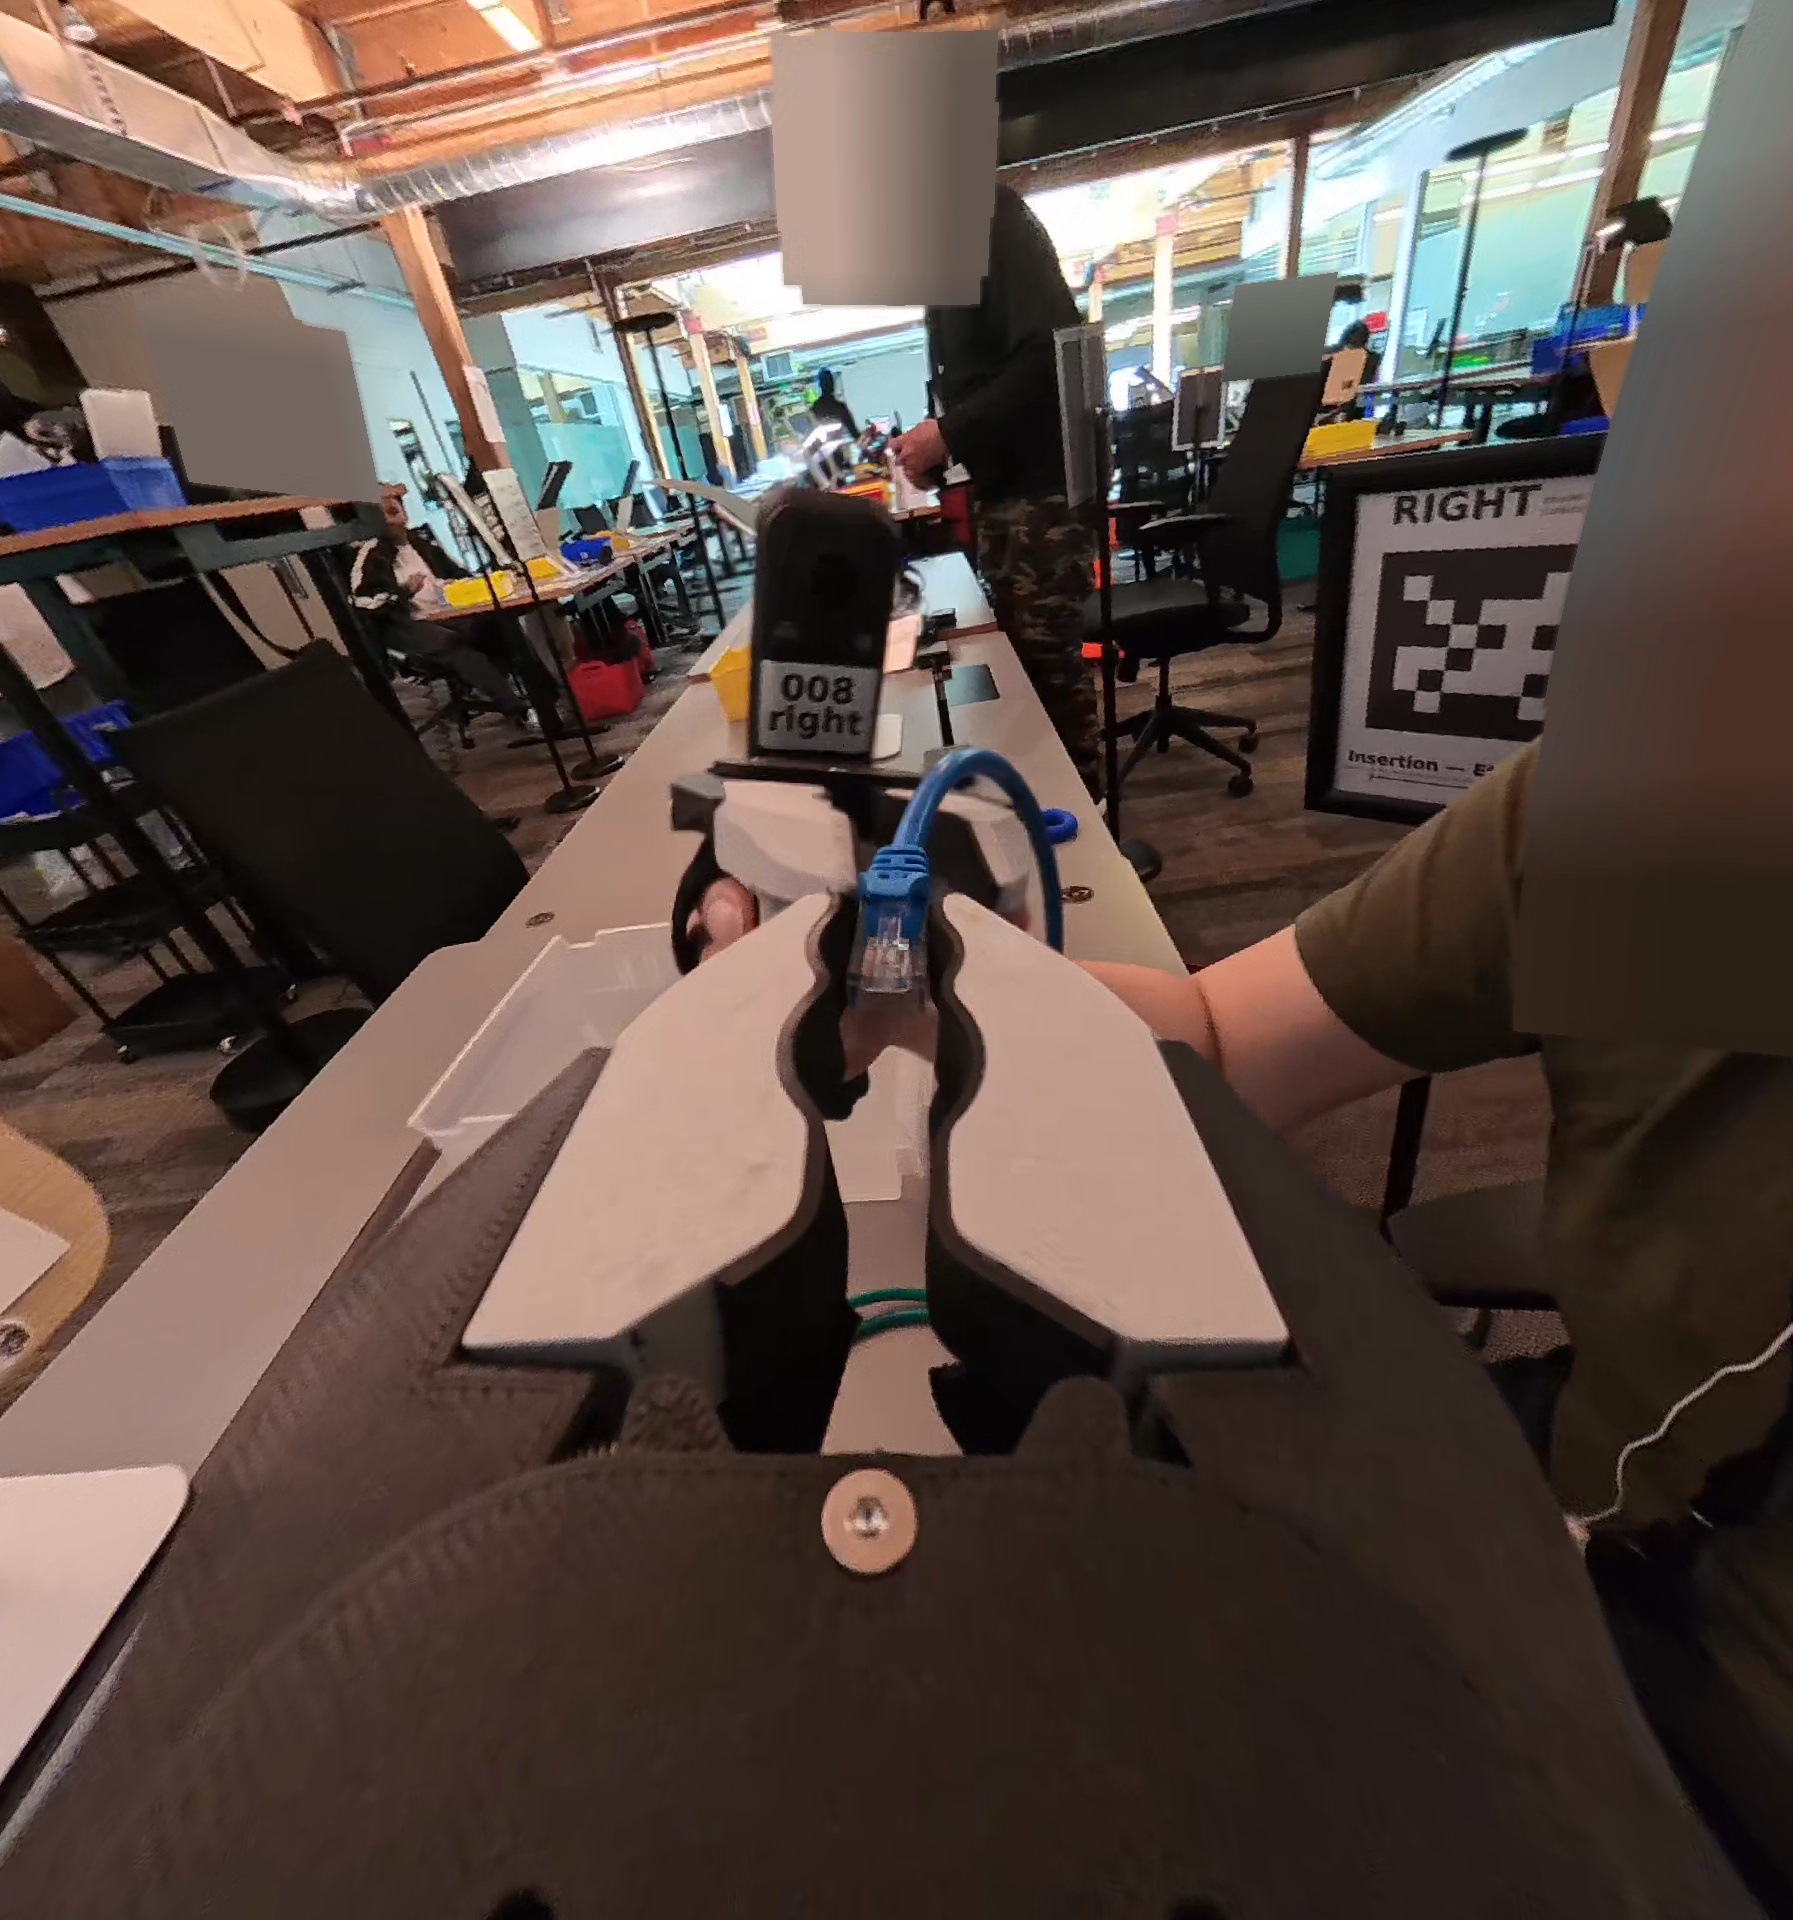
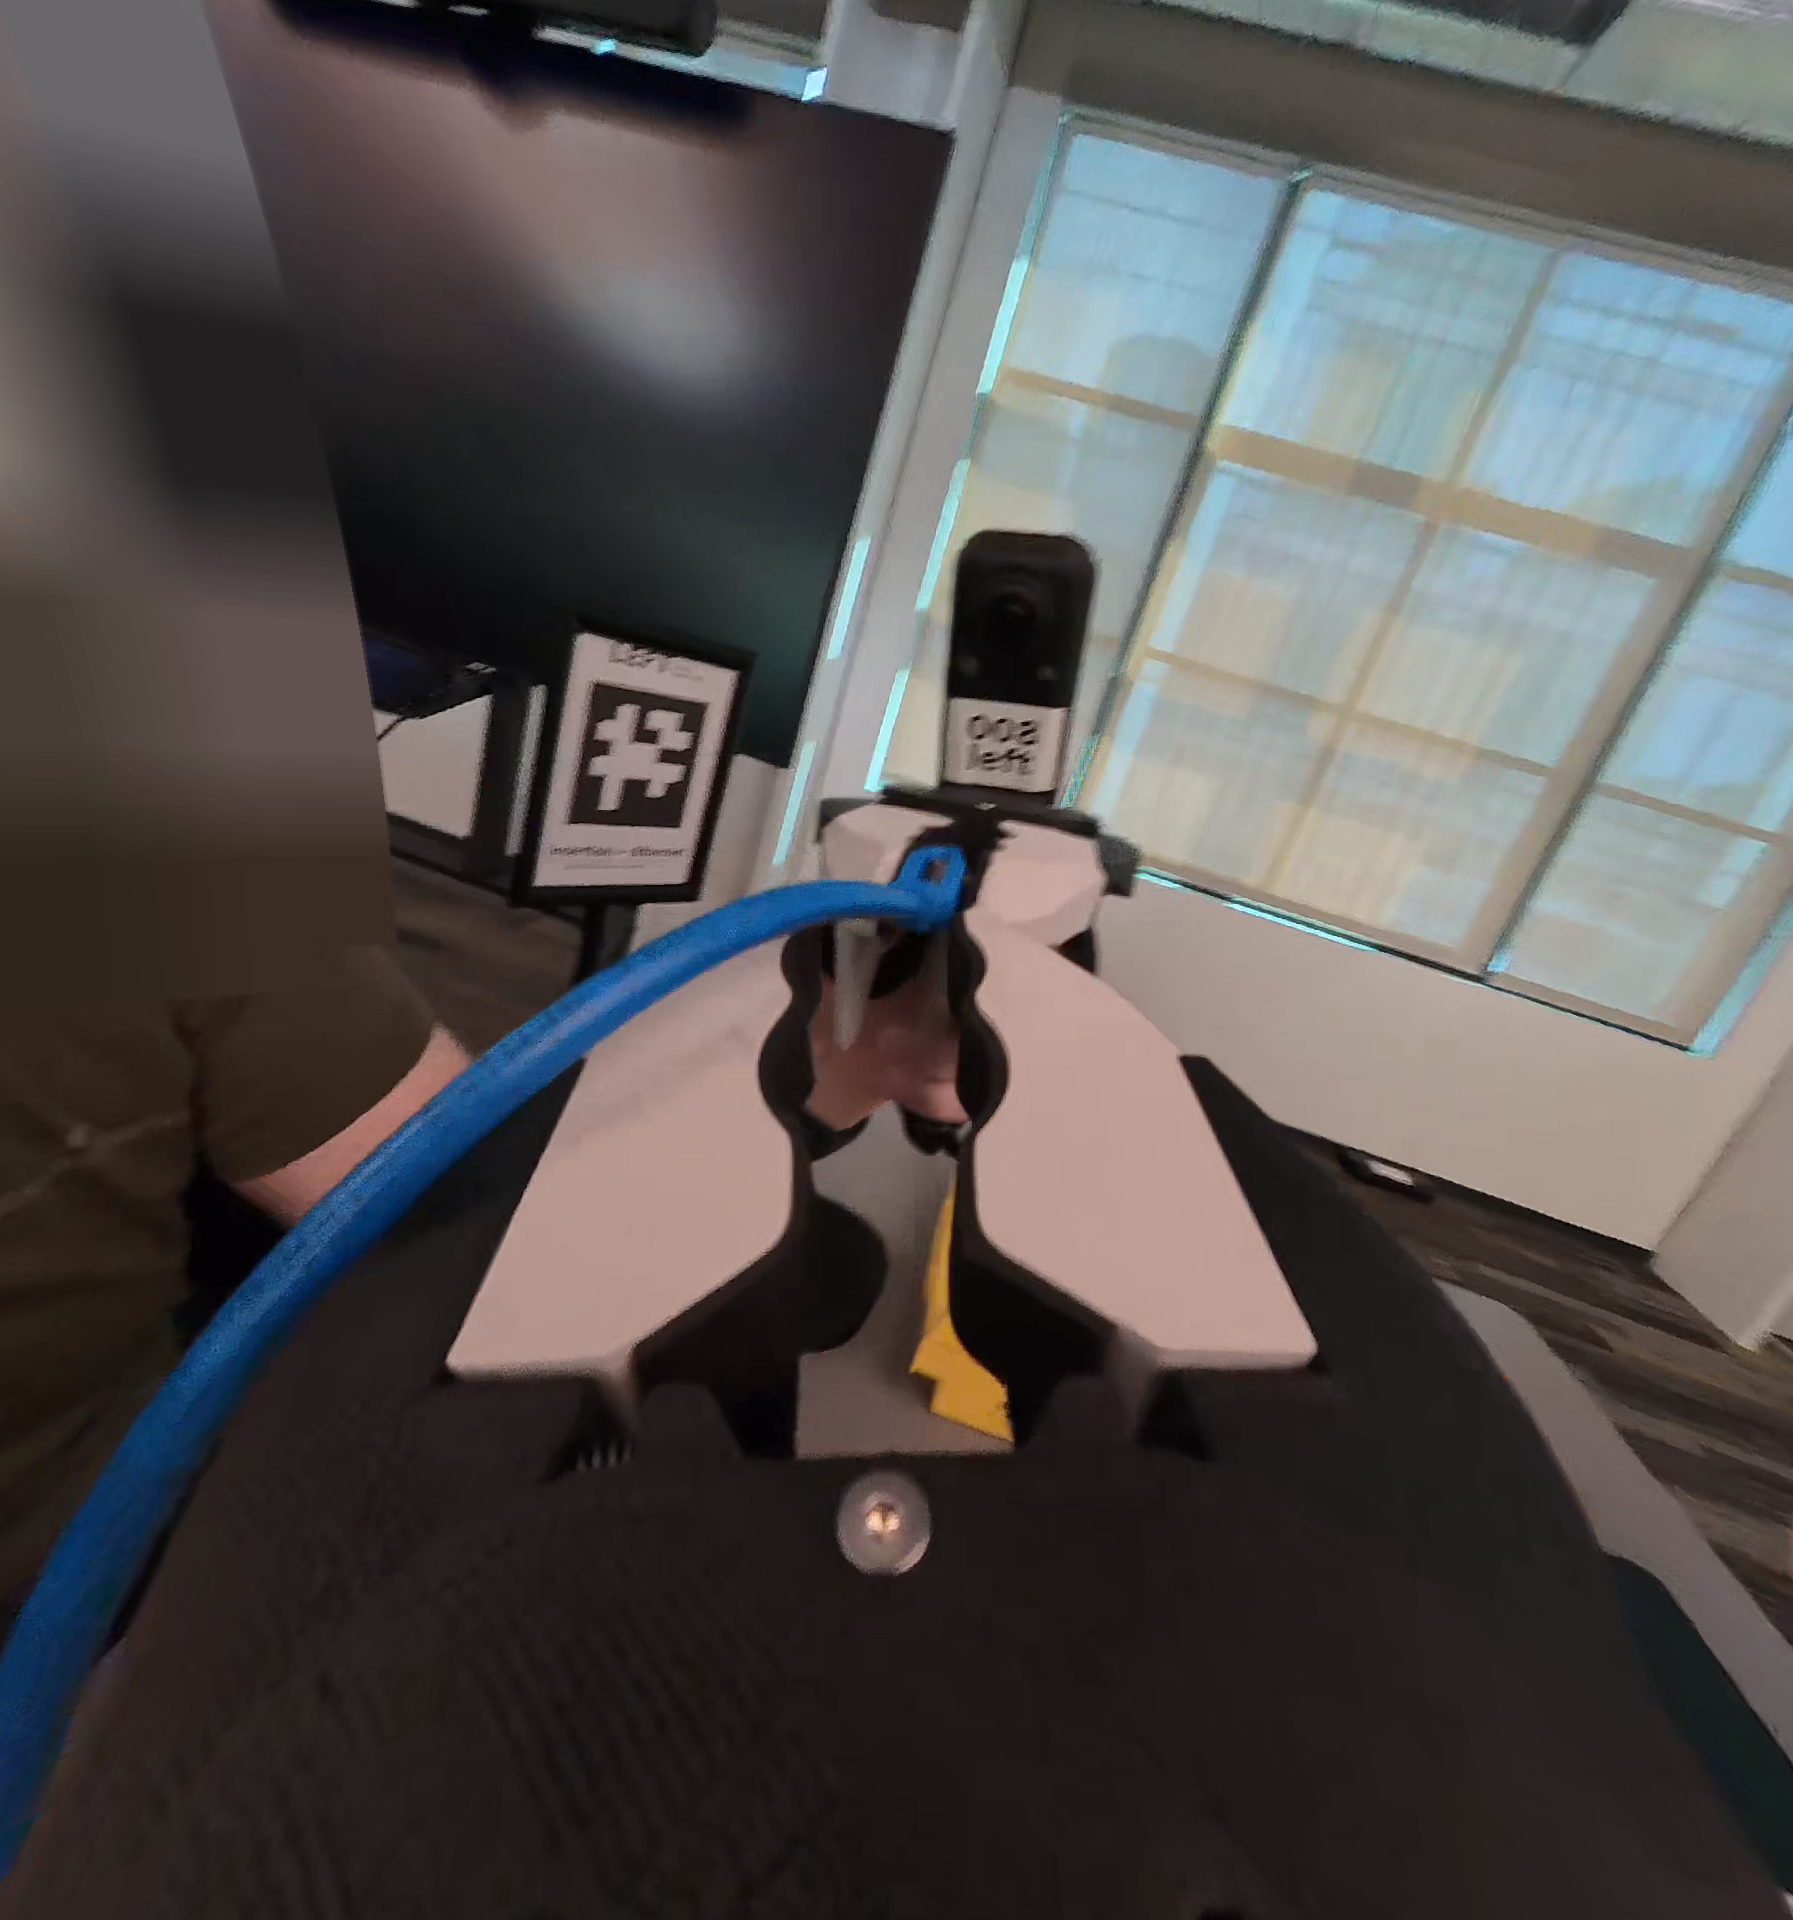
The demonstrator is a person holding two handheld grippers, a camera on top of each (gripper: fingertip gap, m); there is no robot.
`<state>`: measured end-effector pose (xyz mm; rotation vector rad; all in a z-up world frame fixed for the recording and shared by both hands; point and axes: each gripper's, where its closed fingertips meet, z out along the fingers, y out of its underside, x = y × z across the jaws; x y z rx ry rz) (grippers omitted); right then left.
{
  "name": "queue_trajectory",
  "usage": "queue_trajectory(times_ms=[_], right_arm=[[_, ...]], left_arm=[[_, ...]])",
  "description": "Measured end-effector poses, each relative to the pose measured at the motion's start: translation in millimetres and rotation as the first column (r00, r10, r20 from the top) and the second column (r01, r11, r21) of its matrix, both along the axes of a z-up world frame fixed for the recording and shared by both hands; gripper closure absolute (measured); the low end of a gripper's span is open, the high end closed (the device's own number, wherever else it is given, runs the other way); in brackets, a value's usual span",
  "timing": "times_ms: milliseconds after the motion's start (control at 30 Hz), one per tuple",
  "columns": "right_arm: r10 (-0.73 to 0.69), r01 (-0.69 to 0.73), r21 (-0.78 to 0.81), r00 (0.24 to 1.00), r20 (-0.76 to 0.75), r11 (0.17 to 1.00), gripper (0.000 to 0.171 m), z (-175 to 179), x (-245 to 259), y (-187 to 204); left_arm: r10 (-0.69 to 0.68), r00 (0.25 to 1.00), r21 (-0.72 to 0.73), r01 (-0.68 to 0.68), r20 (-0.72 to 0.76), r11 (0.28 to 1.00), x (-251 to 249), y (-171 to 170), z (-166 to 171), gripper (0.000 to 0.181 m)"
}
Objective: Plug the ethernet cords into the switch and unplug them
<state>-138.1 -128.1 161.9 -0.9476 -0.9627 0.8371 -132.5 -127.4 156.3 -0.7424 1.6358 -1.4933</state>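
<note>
The blue ethernet cord (image 1: 890, 914) sits at centre frame in the left wrist view, its clear plug pinched between the tips of the left gripper (image 1: 887, 961); its cable arcs up and right. In the right wrist view the cord sweeps from lower left to centre, where the right gripper (image 2: 887, 951) clamps it too; both hover over a grey table (image 1: 248, 1288) beside a clear bin (image 1: 518, 1039).

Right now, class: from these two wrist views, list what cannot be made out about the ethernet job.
- Switch: in neither view.
- Which gripper clamps the blue plug: left gripper and right gripper meet tip to tip, hiding contact.
- Blue cable far end: cut off by right wrist view's bottom-left edge.
</note>
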Motion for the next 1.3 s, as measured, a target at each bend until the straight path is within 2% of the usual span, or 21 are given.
queue_trajectory(times_ms=[100,167,233,633,1300], right_arm=[[-0.100,0.099,-0.026,0.993,-0.058,0.995,0.150,8.6,8.3,12.1],[-0.171,0.170,-0.049,0.985,-0.016,0.984,0.152,4.0,10.5,21.6],[-0.179,0.180,-0.044,0.983,0.033,0.983,0.160,-1.5,8.8,22.0],[-0.166,0.182,-0.185,0.981,0.099,0.966,0.161,-20.4,12.0,33.9],[-0.252,0.284,-0.169,0.949,0.191,0.944,0.160,-31.7,11.3,45.8]], left_arm=[[0.059,0.998,0.017,-0.059,-0.021,0.998,4.4,10.3,-5.1,0.169],[0.092,0.995,0.017,-0.092,-0.028,0.996,6.4,15.4,-6.2,0.169],[0.098,0.994,0.016,-0.098,-0.040,0.995,7.0,17.2,-8.0,0.168],[0.185,0.966,0.088,-0.171,-0.179,0.981,9.9,28.8,-29.8,0.169],[0.240,0.938,0.118,-0.217,-0.251,0.969,14.0,40.9,-44.2,0.167]])
